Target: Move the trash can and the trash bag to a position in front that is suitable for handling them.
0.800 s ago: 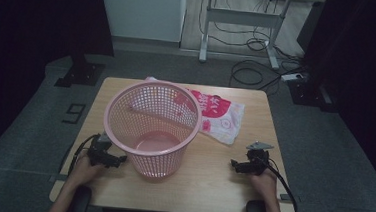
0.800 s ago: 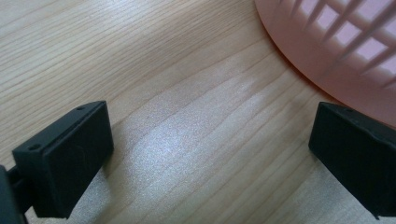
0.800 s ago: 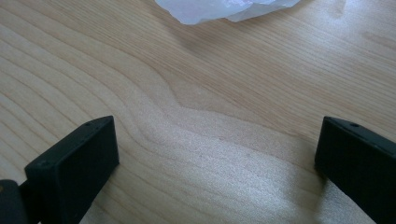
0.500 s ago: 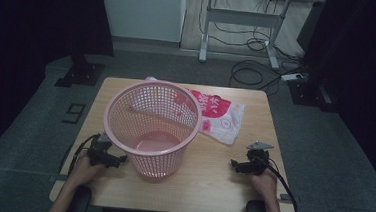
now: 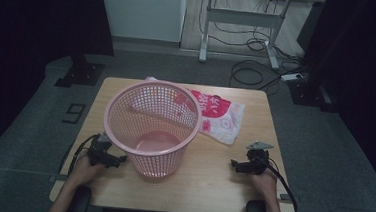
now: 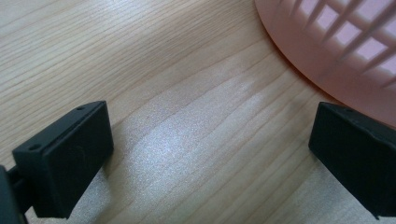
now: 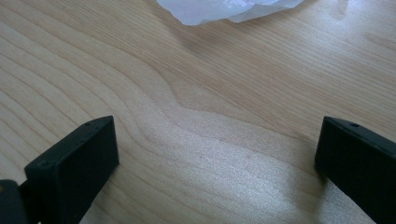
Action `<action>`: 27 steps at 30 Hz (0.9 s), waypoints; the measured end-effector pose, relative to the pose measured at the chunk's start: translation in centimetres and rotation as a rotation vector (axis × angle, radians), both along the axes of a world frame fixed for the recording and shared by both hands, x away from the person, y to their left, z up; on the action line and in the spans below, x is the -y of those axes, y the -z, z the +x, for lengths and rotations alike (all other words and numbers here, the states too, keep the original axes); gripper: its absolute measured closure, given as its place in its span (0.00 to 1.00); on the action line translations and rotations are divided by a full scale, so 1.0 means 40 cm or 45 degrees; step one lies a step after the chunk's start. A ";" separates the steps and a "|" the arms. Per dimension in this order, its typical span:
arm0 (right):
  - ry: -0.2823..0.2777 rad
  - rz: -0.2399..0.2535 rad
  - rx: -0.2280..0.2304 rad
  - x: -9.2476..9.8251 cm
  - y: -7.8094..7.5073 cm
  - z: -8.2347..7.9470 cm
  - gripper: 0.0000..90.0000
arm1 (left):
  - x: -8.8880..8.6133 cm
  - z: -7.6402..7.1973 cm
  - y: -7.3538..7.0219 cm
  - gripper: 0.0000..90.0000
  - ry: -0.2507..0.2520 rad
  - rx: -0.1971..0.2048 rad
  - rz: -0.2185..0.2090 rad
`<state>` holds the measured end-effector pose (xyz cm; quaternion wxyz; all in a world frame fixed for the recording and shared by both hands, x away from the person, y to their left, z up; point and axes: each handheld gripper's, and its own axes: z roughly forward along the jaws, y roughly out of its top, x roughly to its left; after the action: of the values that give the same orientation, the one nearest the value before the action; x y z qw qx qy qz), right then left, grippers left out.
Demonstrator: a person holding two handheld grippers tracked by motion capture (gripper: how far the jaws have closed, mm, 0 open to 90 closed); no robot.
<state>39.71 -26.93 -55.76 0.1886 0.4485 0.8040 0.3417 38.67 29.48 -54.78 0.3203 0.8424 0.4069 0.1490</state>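
Note:
A pink mesh basket (image 5: 152,126) stands upright in the middle of the wooden table (image 5: 211,180). Behind it and to its right lies a white plastic bag with red print (image 5: 216,115), partly hidden by the basket. My left gripper (image 5: 121,159) rests on the table just left of the basket's base, open, nothing between its jaws. In the left gripper view the basket's base (image 6: 345,51) lies beyond the far jaw. My right gripper (image 5: 233,164) sits open near the table's right front, with only bare wood between the jaws. The bag's edge (image 7: 224,9) shows at the top of the right gripper view.
The table's front edge runs just before the person's hands. Beyond the table are a dark floor, a desk frame (image 5: 242,19) and cables (image 5: 251,73). Dark curtains hang on both sides.

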 end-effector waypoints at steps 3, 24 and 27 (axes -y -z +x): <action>0.000 0.000 0.001 0.000 0.000 0.000 0.00 | 0.000 0.000 0.000 0.00 -0.001 0.001 0.000; 0.047 0.002 -0.022 -0.001 -0.042 0.039 0.03 | 0.000 0.000 0.000 0.00 -0.001 0.000 0.000; 0.047 0.003 -0.028 -0.006 -0.060 0.058 0.04 | 0.000 0.000 0.000 0.00 -0.001 0.001 -0.001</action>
<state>42.03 -26.70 -53.37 0.1855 0.4672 0.7973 0.3340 38.67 29.46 -54.79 0.3208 0.8420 0.4072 0.1490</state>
